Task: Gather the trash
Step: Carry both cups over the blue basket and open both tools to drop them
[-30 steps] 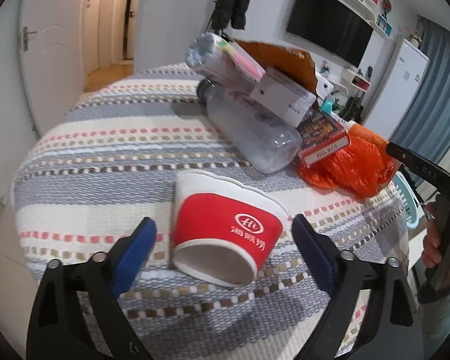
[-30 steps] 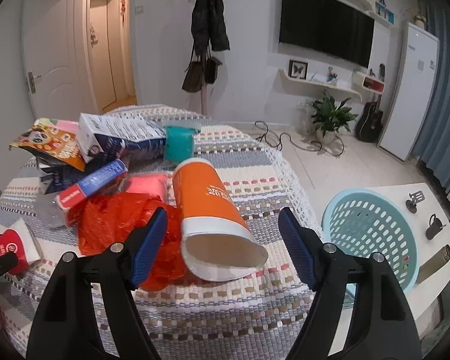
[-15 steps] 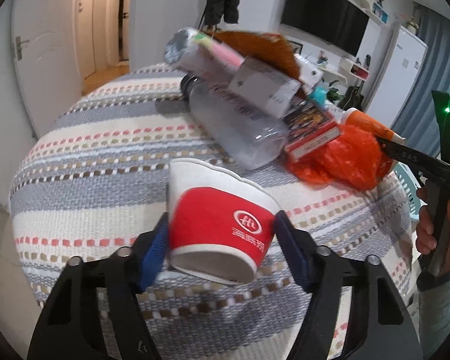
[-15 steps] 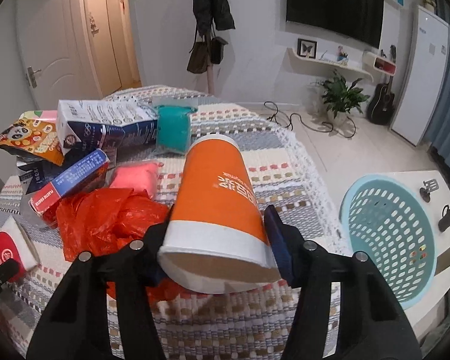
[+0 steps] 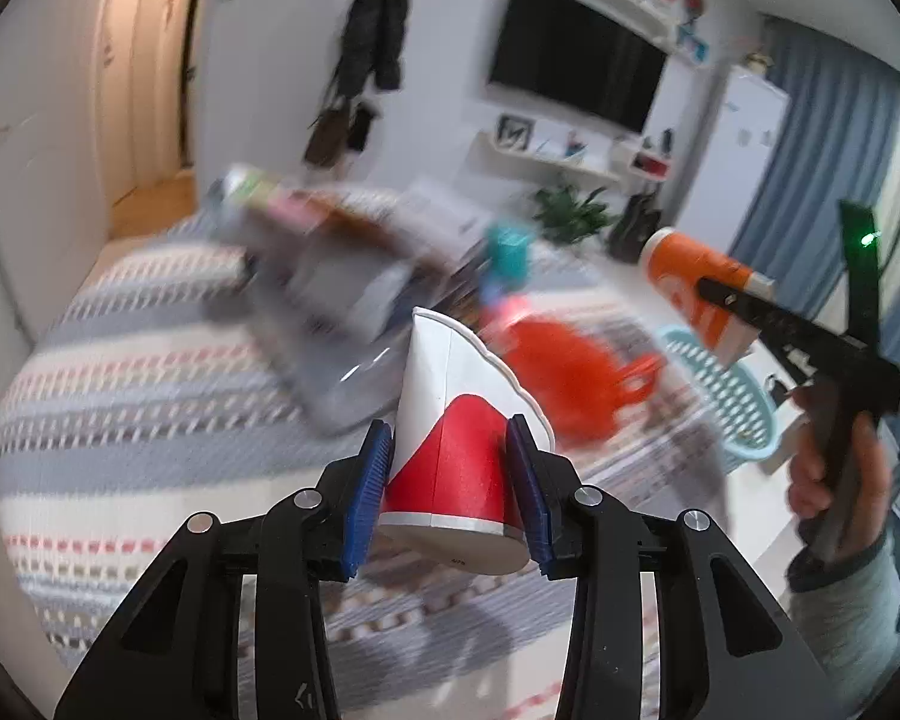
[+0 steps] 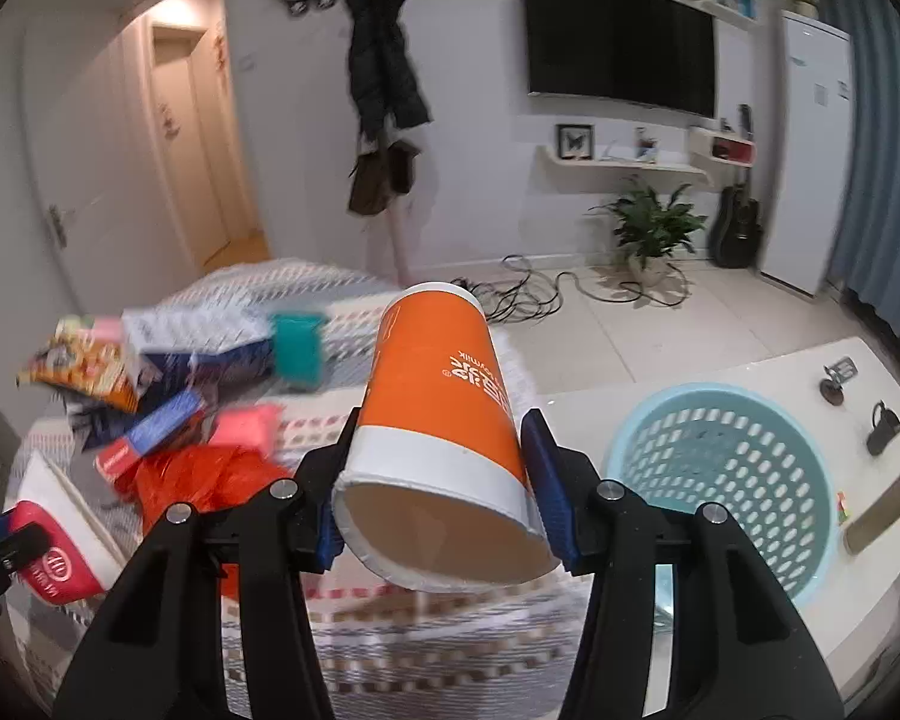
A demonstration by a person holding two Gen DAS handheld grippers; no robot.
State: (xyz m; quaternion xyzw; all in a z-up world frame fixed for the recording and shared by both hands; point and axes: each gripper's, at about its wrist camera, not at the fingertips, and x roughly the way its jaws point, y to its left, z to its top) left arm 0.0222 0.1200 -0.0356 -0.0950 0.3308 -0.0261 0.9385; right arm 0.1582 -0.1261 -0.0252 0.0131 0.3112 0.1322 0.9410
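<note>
The striped table (image 6: 438, 636) is sitting near, with the blue basket (image 6: 726, 480) just right of it. The right gripper (image 6: 435, 510) is squeezing the orange cup (image 6: 444, 396), lifted above the table. The left gripper (image 5: 450, 498) is closing tight on the red cup (image 5: 456, 456), squashing it.

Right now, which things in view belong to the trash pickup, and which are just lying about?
Part of the job:
- red paper cup in the left gripper, jaws closing
- orange paper cup in the right gripper
- blue basket
- orange plastic bag, snack packet, boxes on the table

Just lying about:
- television
- potted plant
- guitar
- hanging coat
</note>
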